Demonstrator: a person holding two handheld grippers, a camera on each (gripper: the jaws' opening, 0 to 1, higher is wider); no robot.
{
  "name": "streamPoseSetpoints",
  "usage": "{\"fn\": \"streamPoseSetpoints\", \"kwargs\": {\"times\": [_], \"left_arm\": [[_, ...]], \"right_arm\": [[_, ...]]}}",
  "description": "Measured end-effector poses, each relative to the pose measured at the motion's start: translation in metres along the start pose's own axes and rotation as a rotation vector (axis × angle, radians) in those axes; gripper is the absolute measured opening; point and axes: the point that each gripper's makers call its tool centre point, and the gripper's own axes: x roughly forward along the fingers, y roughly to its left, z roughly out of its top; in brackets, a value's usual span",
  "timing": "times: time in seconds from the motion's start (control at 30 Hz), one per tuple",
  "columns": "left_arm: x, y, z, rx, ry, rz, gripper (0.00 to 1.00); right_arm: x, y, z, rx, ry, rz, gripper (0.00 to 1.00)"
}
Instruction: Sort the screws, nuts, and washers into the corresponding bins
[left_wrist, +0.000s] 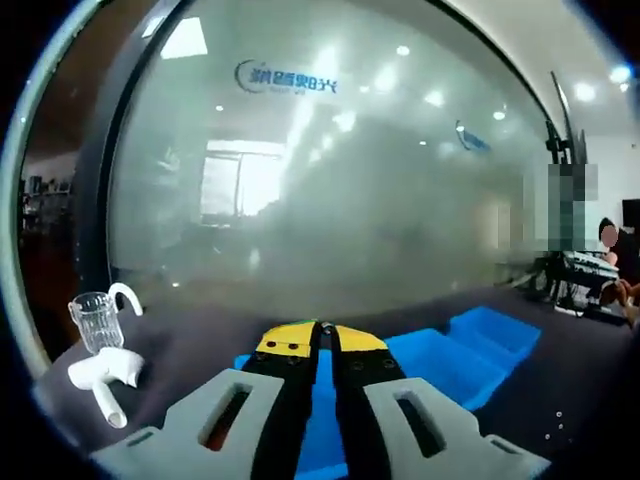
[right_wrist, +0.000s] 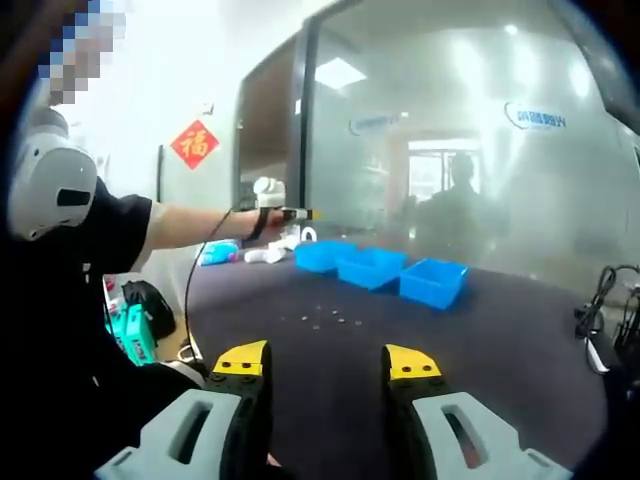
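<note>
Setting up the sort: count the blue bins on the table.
3, in a row along the table's far side by the glass wall: left bin, middle bin, right bin. None looks hidden.

1. In the right gripper view, three bins sit in a row on the table, at twelve o'clock from the right gripper.
2. Small hardware pieces lie scattered on the table between that gripper and the bins.
3. The left gripper hangs over the row's far end, at eleven o'clock.
4. In the left gripper view, a glass cup stands at nine o'clock, a pipe fitting just before it.
5. A glass wall rises behind the table.
</note>
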Motion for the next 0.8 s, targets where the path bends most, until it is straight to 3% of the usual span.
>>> {"fn": "streamPoseSetpoints", "kwargs": {"times": [0.13,0.2,0.27,0.43,0.6,0.8], "left_arm": [[-0.002,-0.002,-0.001,0.007,0.001,-0.003,0.25],[-0.006,0.002,-0.005,0.040,0.024,0.021,0.28],[-0.011,0.003,-0.003,0.071,0.002,0.034,0.30],[-0.025,-0.004,-0.006,0.042,-0.007,0.001,0.39],[-0.042,-0.022,-0.009,0.037,-0.015,-0.075,0.40],[-0.070,-0.050,-0.023,0.040,0.018,-0.189,0.48]], "right_arm": [[-0.001,0.000,0.000,0.002,-0.001,-0.001,0.40],[-0.001,0.000,0.000,0.001,-0.001,-0.001,0.40],[-0.001,0.001,0.001,0.000,-0.005,0.000,0.40],[-0.001,-0.001,0.002,0.003,-0.014,-0.004,0.40],[0.000,-0.003,0.006,0.006,-0.031,-0.007,0.40],[0.001,-0.007,0.010,0.014,-0.053,-0.021,0.40]]}}
